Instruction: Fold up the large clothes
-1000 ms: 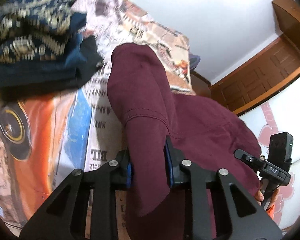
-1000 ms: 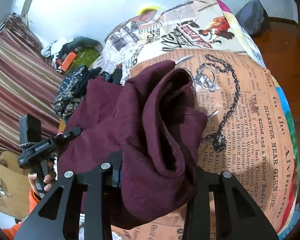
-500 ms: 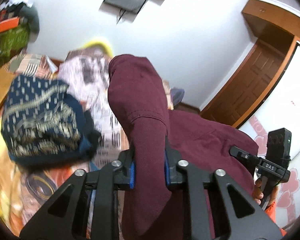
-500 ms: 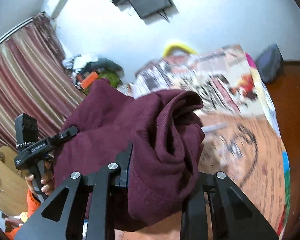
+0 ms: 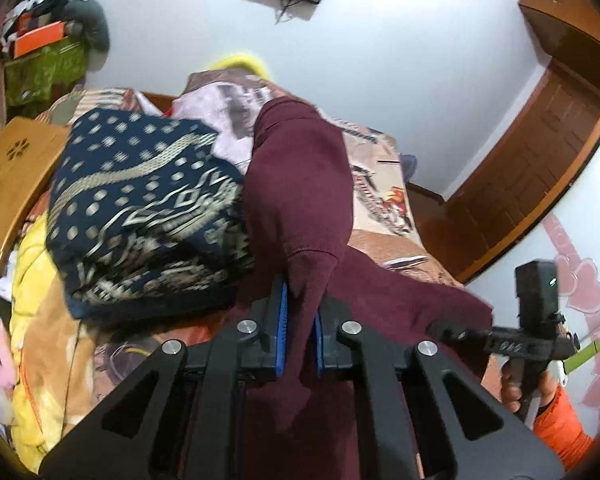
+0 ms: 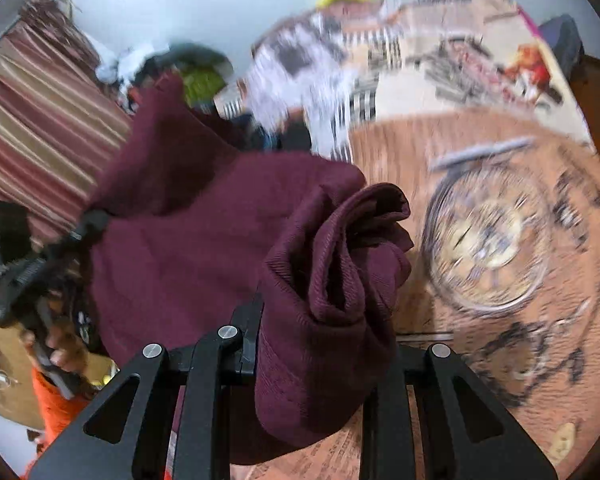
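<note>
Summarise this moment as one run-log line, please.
step: fold | left gripper: closing on maroon garment | right gripper: shut on it | bedspread: under garment

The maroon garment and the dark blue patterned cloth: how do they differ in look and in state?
The maroon garment is one plain colour; the dark blue patterned cloth carries pale dots and zigzag bands. The maroon garment is pinched in the left hand-held gripper and the right hand-held gripper; the patterned cloth lies folded on the bed, held by nothing. Both are soft textiles.
</note>
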Available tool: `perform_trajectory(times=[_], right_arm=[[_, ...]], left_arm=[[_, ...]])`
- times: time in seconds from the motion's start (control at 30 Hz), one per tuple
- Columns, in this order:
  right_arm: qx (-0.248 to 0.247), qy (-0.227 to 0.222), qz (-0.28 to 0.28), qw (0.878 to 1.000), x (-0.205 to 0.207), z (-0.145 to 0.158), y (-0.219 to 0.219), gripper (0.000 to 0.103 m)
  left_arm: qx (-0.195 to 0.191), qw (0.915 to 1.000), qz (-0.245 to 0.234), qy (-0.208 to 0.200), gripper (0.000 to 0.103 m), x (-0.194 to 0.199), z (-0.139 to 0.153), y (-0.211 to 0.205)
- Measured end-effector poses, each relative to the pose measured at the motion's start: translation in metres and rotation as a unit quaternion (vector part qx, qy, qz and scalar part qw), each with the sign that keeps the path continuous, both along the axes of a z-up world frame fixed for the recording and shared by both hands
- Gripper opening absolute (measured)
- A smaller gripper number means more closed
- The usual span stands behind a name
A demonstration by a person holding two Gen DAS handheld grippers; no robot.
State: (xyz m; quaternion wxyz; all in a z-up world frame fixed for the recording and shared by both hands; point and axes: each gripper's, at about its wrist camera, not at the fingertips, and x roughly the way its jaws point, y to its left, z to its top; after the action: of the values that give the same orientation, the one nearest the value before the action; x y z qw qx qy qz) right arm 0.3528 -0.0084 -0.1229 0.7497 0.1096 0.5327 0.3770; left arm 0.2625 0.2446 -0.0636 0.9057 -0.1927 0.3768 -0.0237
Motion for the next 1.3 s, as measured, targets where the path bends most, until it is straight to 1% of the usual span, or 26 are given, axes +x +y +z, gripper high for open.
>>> perform_trajectory(times=[0.03,0.1,0.13,0.2,0.23,0.27,0.3,0.33,0.37,0.47,0.53,0.57,0.6,0.67,0.73,0.8,0.83,0.87,0.9,0.93,0.97,1.0,1.07,1.13,1.2,1.3], right_arm=[[-0.001,0.007,0.007,1.000,-0.001,-0.010,0.006,0.024],[0.003,0.013,0.016,1.000,-0.003,-0.017,0.013,0.027],[0.004,0.012,0.021,1.000,-0.004,-0.018,0.015,0.028],[-0.006,0.002,0.030,1.000,-0.008,-0.018,0.018,0.029],[-0.013,-0.006,0.036,0.999,-0.012,-0.017,0.021,0.030],[-0.021,-0.011,0.041,0.999,-0.014,-0.018,0.023,0.030],[-0.027,-0.013,0.045,0.999,-0.017,-0.018,0.025,0.030],[-0.032,-0.014,0.050,0.998,-0.018,-0.020,0.026,0.031],[-0.035,-0.013,0.053,0.998,-0.020,-0.021,0.027,0.031],[-0.039,-0.009,0.057,0.998,-0.022,-0.028,0.026,0.031],[-0.038,0.000,0.055,0.998,-0.021,-0.032,0.025,0.031],[-0.037,0.006,0.054,0.998,-0.021,-0.035,0.025,0.031],[-0.036,0.010,0.053,0.998,-0.021,-0.036,0.024,0.031],[-0.034,0.018,0.053,0.998,-0.022,-0.039,0.023,0.031],[-0.032,0.023,0.052,0.998,-0.022,-0.041,0.022,0.031],[-0.030,0.023,0.051,0.998,-0.023,-0.040,0.022,0.031],[-0.028,0.022,0.051,0.998,-0.024,-0.039,0.021,0.031],[-0.026,0.019,0.051,0.998,-0.025,-0.038,0.021,0.031],[-0.023,0.018,0.051,0.998,-0.025,-0.038,0.020,0.031],[-0.021,0.016,0.050,0.998,-0.026,-0.036,0.020,0.031],[-0.019,0.016,0.049,0.998,-0.025,-0.035,0.019,0.031],[-0.018,0.013,0.045,0.999,-0.024,-0.033,0.018,0.031],[-0.014,0.007,0.037,0.999,-0.024,-0.028,0.014,0.028],[-0.005,0.000,0.022,1.000,-0.022,-0.021,0.003,0.023],[0.012,0.005,0.008,1.000,-0.017,-0.013,-0.008,0.021],[0.041,0.008,-0.008,0.999,-0.006,0.006,-0.022,0.020]], left_arm=[[0.001,1.0000,0.004,0.003,0.009,-0.001,-0.004,0.004],[0.012,0.9997,0.017,0.014,0.010,-0.004,-0.011,0.010],[0.020,0.9993,0.024,0.020,0.014,-0.006,-0.017,0.014],[0.025,0.9985,0.036,0.032,0.021,-0.011,-0.028,0.019],[0.024,0.9981,0.041,0.039,0.031,-0.013,-0.032,0.021],[0.022,0.9974,0.048,0.049,0.046,-0.015,-0.041,0.026],[0.020,0.9966,0.055,0.058,0.054,-0.018,-0.048,0.029],[0.015,0.9960,0.061,0.063,0.064,-0.021,-0.055,0.031],[0.007,0.9957,0.064,0.067,0.070,-0.025,-0.063,0.034],[-0.033,0.9944,0.050,0.087,0.080,-0.031,-0.088,0.039],[-0.056,0.9928,0.025,0.102,0.080,-0.026,-0.105,0.037],[-0.059,0.9924,0.018,0.106,0.085,-0.024,-0.110,0.034],[-0.052,0.9927,0.014,0.108,0.088,-0.020,-0.114,0.031],[-0.026,0.9938,0.008,0.108,0.095,-0.012,-0.119,0.022],[0.003,0.9949,0.006,0.101,0.095,-0.005,-0.120,0.013],[0.008,0.9960,0.010,0.088,0.089,-0.003,-0.117,0.010],[0.006,0.9964,0.012,0.084,0.077,-0.002,-0.115,0.008],[0.001,0.9964,0.008,0.084,0.062,-0.002,-0.112,0.007],[-0.005,0.9963,0.002,0.086,0.055,-0.002,-0.108,0.005],[-0.006,0.9960,-0.003,0.089,0.044,-0.003,-0.101,0.000],[-0.004,0.9959,-0.008,0.090,0.037,-0.003,-0.096,-0.003],[0.002,0.9959,-0.013,0.090,0.035,-0.004,-0.087,-0.009],[0.009,0.9961,-0.022,0.085,0.031,-0.004,-0.067,-0.020],[0.003,0.9967,-0.031,0.074,0.028,0.000,-0.042,-0.030],[-0.012,0.9973,-0.036,0.063,0.026,0.006,-0.020,-0.034],[-0.057,0.9963,-0.045,0.045,0.024,0.020,0.016,-0.034]])
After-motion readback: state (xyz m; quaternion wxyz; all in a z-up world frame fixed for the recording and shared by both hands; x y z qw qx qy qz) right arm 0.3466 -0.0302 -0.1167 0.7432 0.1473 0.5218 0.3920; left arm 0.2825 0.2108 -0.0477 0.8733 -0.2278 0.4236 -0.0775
